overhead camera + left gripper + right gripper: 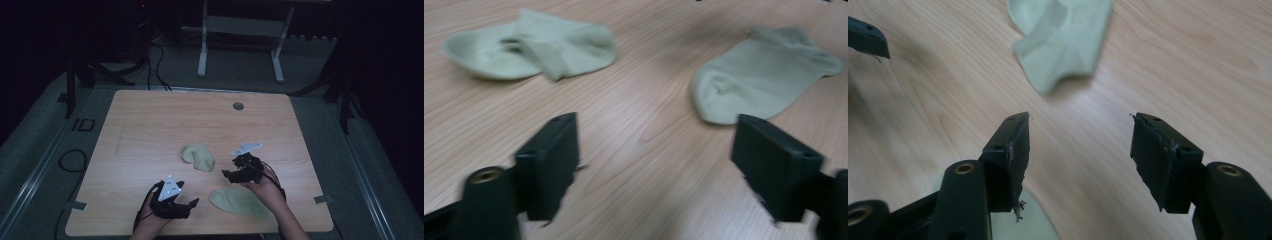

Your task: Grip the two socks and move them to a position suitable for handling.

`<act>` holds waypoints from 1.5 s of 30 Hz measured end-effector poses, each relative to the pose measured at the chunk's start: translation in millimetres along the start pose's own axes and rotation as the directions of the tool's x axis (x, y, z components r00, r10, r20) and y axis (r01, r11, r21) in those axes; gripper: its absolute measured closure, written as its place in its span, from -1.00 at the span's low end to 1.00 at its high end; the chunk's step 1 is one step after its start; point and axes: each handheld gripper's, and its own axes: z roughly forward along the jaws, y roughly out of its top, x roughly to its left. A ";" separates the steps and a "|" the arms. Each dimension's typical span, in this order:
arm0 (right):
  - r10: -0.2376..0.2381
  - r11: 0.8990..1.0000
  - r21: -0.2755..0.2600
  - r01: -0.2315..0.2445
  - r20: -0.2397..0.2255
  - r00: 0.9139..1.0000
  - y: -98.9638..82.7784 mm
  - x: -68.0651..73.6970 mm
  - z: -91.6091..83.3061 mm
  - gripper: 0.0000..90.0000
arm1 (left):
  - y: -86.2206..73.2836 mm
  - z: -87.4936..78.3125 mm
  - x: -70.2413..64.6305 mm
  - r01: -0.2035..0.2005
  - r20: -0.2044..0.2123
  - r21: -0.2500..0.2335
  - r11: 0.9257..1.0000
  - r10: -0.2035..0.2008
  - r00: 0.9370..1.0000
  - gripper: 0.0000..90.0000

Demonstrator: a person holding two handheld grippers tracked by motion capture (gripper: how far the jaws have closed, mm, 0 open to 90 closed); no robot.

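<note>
Two pale green socks lie on the wooden table (150,125). One sock, folded over on itself (198,156) (531,47) (1063,35), sits near the table's middle. The other, flat sock (239,202) (764,75) lies close to the front edge, and a bit of it (1035,222) shows under my right jaws. My left gripper (192,202) (656,130) stands open to the left of the flat sock, nothing between its jaws. My right gripper (226,174) (1080,125) is open too, between the two socks and touching neither.
A round grey grommet (238,106) sits in the table's far side. Beyond the table stands a white frame on legs (202,55). A black cable loop (72,160) lies on the floor at the left. One jaw of the left gripper (865,37) shows in the right gripper view.
</note>
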 end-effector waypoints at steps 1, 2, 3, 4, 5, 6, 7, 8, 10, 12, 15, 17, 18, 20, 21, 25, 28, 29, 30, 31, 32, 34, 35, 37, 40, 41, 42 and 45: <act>-0.002 1.000 0.001 0.002 -0.001 1.000 4.3 1.4 3.5 -0.11 | -1.3 -2.0 1.6 0.011 -0.004 -0.004 1.000 -0.011 1.000 -0.66; -0.005 1.000 0.000 0.005 -0.001 1.000 11.3 3.3 9.0 -0.11 | -2.2 -2.8 2.4 0.011 -0.007 0.001 1.000 -0.011 1.000 -0.68; -0.004 1.000 0.002 0.004 -0.001 1.000 17.0 4.6 13.1 -0.11 | -2.8 -3.1 2.7 0.008 -0.013 0.005 1.000 -0.008 1.000 -0.73; -0.003 1.000 0.002 0.003 -0.002 1.000 21.3 5.6 16.3 -0.12 | -4.2 -3.2 3.0 0.007 -0.014 0.008 1.000 -0.007 1.000 -0.78; -0.004 1.000 0.001 0.004 -0.001 1.000 28.5 6.6 21.9 -0.13 | -5.3 -3.3 3.5 0.006 -0.018 0.015 1.000 -0.006 1.000 -0.82; -0.005 1.000 0.007 0.005 -0.001 1.000 34.1 7.4 26.4 -0.14 | -6.4 -3.4 3.9 0.009 -0.018 0.014 1.000 -0.009 1.000 -0.86; -0.007 1.000 0.013 0.007 -0.003 1.000 39.8 8.5 31.0 -0.15 | -7.1 -3.8 4.6 0.008 -0.016 0.021 1.000 -0.007 1.000 -0.87; -0.007 1.000 0.018 0.007 -0.003 1.000 43.8 9.4 34.5 -0.16 | -8.2 -3.9 5.3 0.009 -0.028 0.027 1.000 -0.008 1.000 -0.91; -0.008 1.000 0.027 0.009 -0.009 1.000 55.3 11.6 45.8 -0.18 | -9.8 -5.2 6.9 0.012 -0.034 0.028 1.000 -0.011 0.999 -0.96; -0.003 0.999 0.038 0.004 -0.004 1.000 63.9 13.2 56.4 -0.20 | -11.4 -7.7 8.7 0.024 -0.057 0.019 1.000 -0.023 0.998 -0.98; 0.010 0.999 0.052 -0.010 -0.009 1.000 72.4 13.7 70.9 -0.22 | -13.5 -9.7 12.9 0.051 -0.055 0.019 0.999 -0.050 0.997 -0.98; 0.009 0.998 0.066 -0.009 -0.008 1.000 78.1 14.7 82.1 -0.23 | -14.4 -9.6 12.8 0.054 -0.060 0.020 0.998 -0.053 0.997 -0.98; 0.011 0.997 0.078 -0.011 0.003 1.000 80.4 14.9 87.1 -0.23 | -14.8 -9.5 12.4 0.055 -0.059 0.021 0.998 -0.054 0.997 -0.98; 0.009 0.996 0.088 -0.010 0.016 1.000 83.4 14.2 95.6 -0.23 | -15.5 -9.1 11.3 0.052 -0.058 0.025 0.998 -0.050 0.997 -0.98; 0.013 0.995 0.095 -0.015 0.022 1.000 84.5 13.6 100.4 -0.23 | -15.8 -8.5 11.2 0.052 -0.052 0.026 0.998 -0.050 0.997 -0.98; 0.017 0.994 0.105 -0.022 0.053 0.998 85.7 11.9 115.1 -0.15 | -16.8 -7.2 11.7 0.055 -0.046 0.033 0.998 -0.053 0.998 -0.98; 0.021 0.993 0.119 -0.027 0.048 0.999 84.6 12.1 123.0 -0.06 | -17.4 -6.8 12.8 0.063 -0.051 0.034 0.997 -0.062 0.997 -0.98; 0.003 0.991 0.135 -0.011 0.059 0.998 83.8 12.9 125.2 -0.03 | -17.4 -7.1 13.1 0.065 -0.050 0.032 0.997 -0.063 0.997 -0.98; -0.006 0.991 0.131 -0.002 0.063 0.998 83.2 13.8 125.4 0.00 | -17.2 -7.7 13.7 0.067 -0.048 0.029 0.997 -0.066 0.997 -0.98; -0.010 0.992 0.127 0.002 0.065 0.998 82.8 14.2 125.4 0.03 | -17.0 -8.0 13.9 0.069 -0.046 0.028 0.997 -0.068 0.997 -0.98; -0.015 0.992 0.123 0.007 0.063 0.998 82.5 14.1 125.1 0.14 | -16.9 -8.1 13.8 0.070 -0.047 0.028 0.997 -0.069 0.997 -0.98; -0.025 0.992 0.123 0.016 0.069 0.997 82.2 14.8 123.9 0.37 | -16.8 -7.9 13.6 0.067 -0.046 0.029 0.997 -0.065 0.997 -0.98; -0.027 0.992 0.124 0.018 0.069 0.997 82.3 15.3 123.7 0.51 | -17.0 -7.3 13.2 0.065 -0.044 0.033 0.997 -0.063 0.997 -0.98; -0.034 0.991 0.133 0.021 0.096 0.995 83.2 17.0 123.3 0.73 | -17.4 -6.2 12.8 0.059 -0.043 0.039 0.998 -0.057 0.997 -0.98; -0.036 0.988 0.152 0.022 0.088 0.995 86.8 16.6 119.4 0.80 | -18.0 -4.7 12.5 0.055 -0.041 0.044 0.998 -0.053 0.998 -0.98; -0.045 0.989 0.143 0.032 0.088 0.995 87.9 16.2 116.4 0.81 | -18.2 -4.6 12.6 0.051 -0.043 0.048 0.998 -0.049 0.998 -0.98; -0.045 0.991 0.133 0.034 0.082 0.996 89.1 15.1 112.4 0.81 | -18.3 -4.5 12.6 0.050 -0.044 0.048 0.998 -0.048 0.998 -0.98; -0.034 0.994 0.108 0.027 0.071 0.997 93.2 10.4 98.0 0.81 | -18.5 -3.9 12.7 0.051 -0.041 0.049 0.997 -0.049 0.998 -0.98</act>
